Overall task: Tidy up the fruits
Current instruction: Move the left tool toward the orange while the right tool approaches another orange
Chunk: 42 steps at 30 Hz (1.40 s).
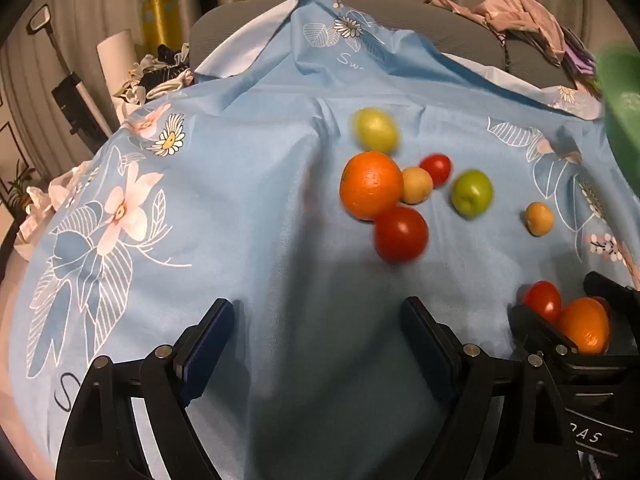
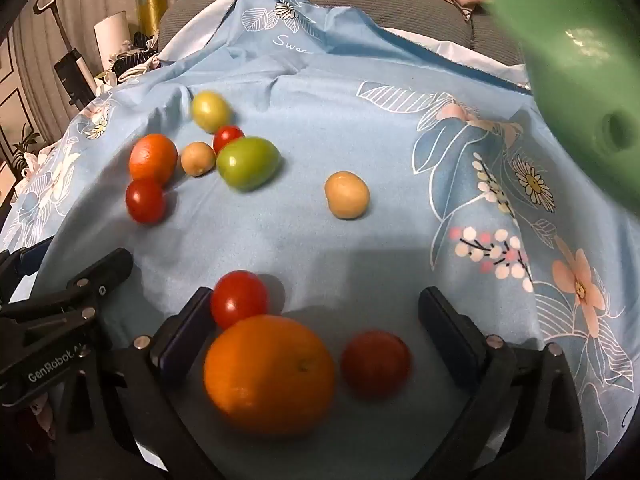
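Note:
Loose fruits lie on a blue floral cloth (image 1: 240,200). In the left wrist view an orange (image 1: 371,185), a red tomato (image 1: 401,233), a tan fruit (image 1: 416,185), a small red tomato (image 1: 437,168), a yellow-green fruit (image 1: 376,129), a green fruit (image 1: 471,193) and a second tan fruit (image 1: 539,219) lie ahead. My left gripper (image 1: 320,344) is open and empty. My right gripper (image 2: 316,332) is open around an orange (image 2: 269,374) and a red tomato (image 2: 375,362); another tomato (image 2: 239,298) touches its left finger.
A green plastic bowl (image 2: 580,72) is blurred at the upper right, above the cloth. Grey cushions (image 1: 460,28) and crumpled clothes (image 1: 520,16) lie beyond the cloth. A vacuum and clutter (image 1: 72,96) stand at the far left.

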### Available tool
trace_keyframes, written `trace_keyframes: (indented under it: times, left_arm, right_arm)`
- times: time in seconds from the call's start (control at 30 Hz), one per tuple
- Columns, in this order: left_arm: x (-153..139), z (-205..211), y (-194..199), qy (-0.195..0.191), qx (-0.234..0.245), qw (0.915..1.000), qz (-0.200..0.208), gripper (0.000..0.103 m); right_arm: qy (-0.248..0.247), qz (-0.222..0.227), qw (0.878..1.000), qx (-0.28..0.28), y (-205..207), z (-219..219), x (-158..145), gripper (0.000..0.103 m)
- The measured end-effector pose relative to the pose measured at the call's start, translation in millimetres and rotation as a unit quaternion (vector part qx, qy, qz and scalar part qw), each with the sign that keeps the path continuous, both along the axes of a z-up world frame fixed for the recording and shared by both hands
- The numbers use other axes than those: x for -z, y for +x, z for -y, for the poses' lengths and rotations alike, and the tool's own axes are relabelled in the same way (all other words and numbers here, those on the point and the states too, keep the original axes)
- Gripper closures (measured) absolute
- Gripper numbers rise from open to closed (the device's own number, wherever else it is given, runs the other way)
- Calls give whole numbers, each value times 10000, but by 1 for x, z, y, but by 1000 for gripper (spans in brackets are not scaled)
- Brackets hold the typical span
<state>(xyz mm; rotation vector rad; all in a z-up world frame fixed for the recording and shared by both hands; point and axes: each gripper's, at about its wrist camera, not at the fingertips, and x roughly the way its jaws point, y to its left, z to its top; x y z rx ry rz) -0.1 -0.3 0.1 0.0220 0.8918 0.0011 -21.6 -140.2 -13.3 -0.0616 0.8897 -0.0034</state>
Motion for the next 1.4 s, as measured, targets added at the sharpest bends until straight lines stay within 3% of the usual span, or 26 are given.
trace_keyframes:
  times: [0.9, 1.13, 1.27, 1.4]
  left_arm:
    - [0, 0, 3, 24, -24, 10000, -24, 18]
    - [-2, 4, -2, 383, 101, 9992, -63, 19]
    - [-13, 4, -7, 228, 244, 9994, -17, 19]
    - [-26, 3, -11, 20, 369, 9993, 108, 19]
  right_arm:
    - [9, -19, 10000, -12, 3, -2, 0, 1]
    - [-2, -151, 9999, 9, 3, -3, -1, 2]
    - [236, -232, 9994, -138, -3, 0, -8, 7]
    - [451, 14, 9988, -174, -14, 7, -22, 6]
